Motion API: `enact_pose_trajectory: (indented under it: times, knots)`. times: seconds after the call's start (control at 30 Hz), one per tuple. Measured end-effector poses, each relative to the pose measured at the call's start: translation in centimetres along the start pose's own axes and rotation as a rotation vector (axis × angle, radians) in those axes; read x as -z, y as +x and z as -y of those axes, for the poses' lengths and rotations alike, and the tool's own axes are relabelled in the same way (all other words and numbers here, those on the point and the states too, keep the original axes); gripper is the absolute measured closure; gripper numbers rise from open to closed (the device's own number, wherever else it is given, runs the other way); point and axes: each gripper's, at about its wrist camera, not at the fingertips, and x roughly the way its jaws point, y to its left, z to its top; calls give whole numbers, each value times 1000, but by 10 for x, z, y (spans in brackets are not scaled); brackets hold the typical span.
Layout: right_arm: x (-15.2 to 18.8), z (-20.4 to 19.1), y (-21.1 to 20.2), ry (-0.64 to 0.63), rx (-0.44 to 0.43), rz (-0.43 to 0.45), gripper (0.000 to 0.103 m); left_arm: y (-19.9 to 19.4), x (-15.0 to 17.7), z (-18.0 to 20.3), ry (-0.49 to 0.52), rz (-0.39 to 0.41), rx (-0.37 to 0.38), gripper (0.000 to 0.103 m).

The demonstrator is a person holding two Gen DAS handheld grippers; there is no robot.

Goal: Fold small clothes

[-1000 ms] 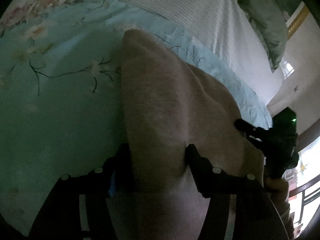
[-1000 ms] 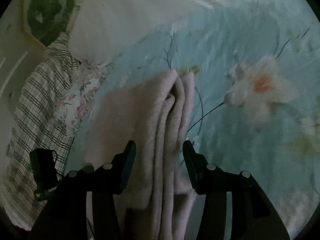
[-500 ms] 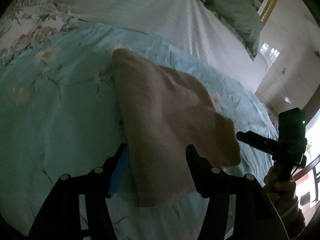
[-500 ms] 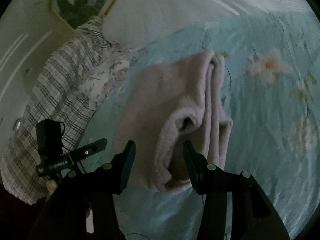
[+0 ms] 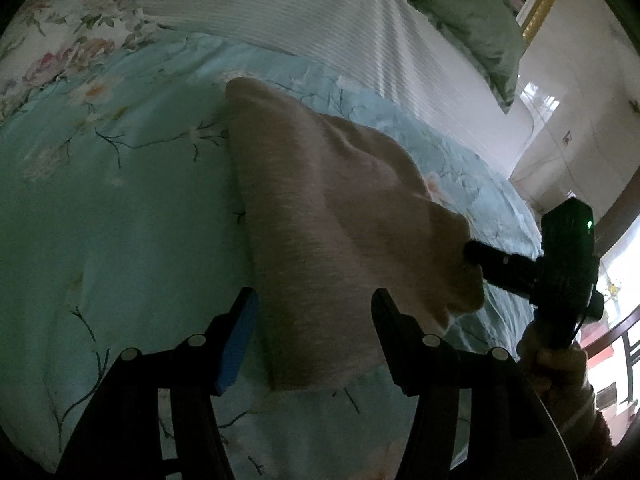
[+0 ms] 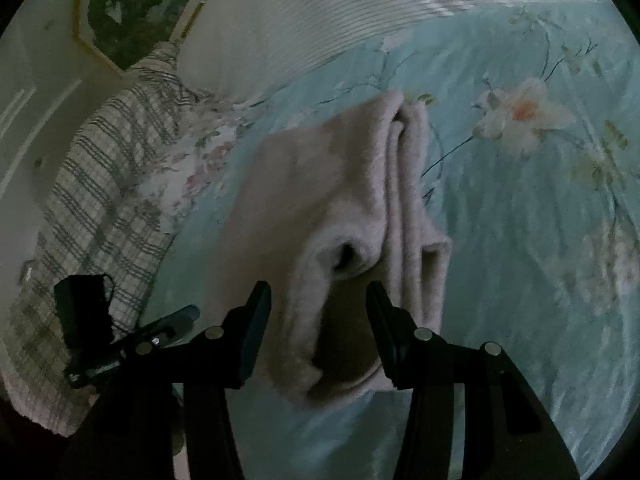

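Observation:
A folded beige-pink knit garment (image 5: 320,216) lies on the light blue floral bedspread (image 5: 100,208). My left gripper (image 5: 314,308) is open, its fingers on either side of the garment's near end, just above it. My right gripper (image 6: 318,302) is open too, its fingers straddling the near end of the garment (image 6: 340,200), where the stacked layers and a loose opening show. The right gripper also shows in the left wrist view (image 5: 532,268), close against the garment's right edge. The left gripper shows in the right wrist view (image 6: 132,336), at the garment's left.
A white striped pillow (image 5: 320,28) and a green pillow (image 5: 460,8) lie at the head of the bed. A plaid cloth (image 6: 92,184) and a floral cloth (image 6: 192,156) lie beside the garment. A wall (image 5: 580,100) stands beyond the bed.
Both grippers have let go of the garment and pulled back from it. The garment now lies folded on the bedspread. In the last half second the grippers barely moved.

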Motion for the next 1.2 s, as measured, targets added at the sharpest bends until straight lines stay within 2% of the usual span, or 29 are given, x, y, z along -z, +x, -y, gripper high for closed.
enact_pose_trajectory:
  times: [0.2, 0.37, 0.5, 0.6, 0.63, 0.67, 0.7, 0.77, 0.83, 0.9, 0.93, 1.03, 1.13, 1.2]
  knots:
    - [-1, 12, 14, 14, 51, -23, 52, 5, 0, -2, -10, -18, 5, 44]
    - [0, 16, 20, 19, 58, -30, 52, 3, -2, 1, -4, -10, 15, 44]
    - [-1, 12, 18, -23, 112, -26, 51, -4, -6, 10, 40, 24, 50, 45]
    - [-1, 15, 19, -10, 88, -32, 51, -3, -7, 17, 74, 24, 57, 45]
    - [-1, 17, 22, 4, 74, -44, 55, -2, -6, 18, 79, 21, 58, 46]
    - [-1, 19, 25, 25, 51, -59, 65, 1, -6, 19, 85, 12, 60, 48]
    - [-2, 21, 27, 41, 30, -68, 90, 5, -4, 19, 87, 1, 59, 48]
    - [-7, 20, 23, 56, 15, -54, 91, 11, -2, 19, 85, -19, 63, 53]
    - [-17, 15, 4, 44, 9, 14, 96, 11, -4, 23, 88, -28, 76, 56]
    - [-25, 11, -16, 21, -6, 78, 96, 5, -9, 28, 104, -12, 104, 56]
    - [-29, 10, -21, 7, 1, 82, 96, 3, -10, 32, 117, -5, 118, 56]
    - [-26, 21, -9, 12, 48, 18, 96, 13, -11, 39, 151, -48, 157, 56]
    - [-11, 36, 15, 38, 106, -79, 96, 38, -4, 32, 134, -102, 118, 56]
    - [-4, 41, 17, 69, 122, -93, 95, 50, 1, 22, 96, -134, 107, 58]
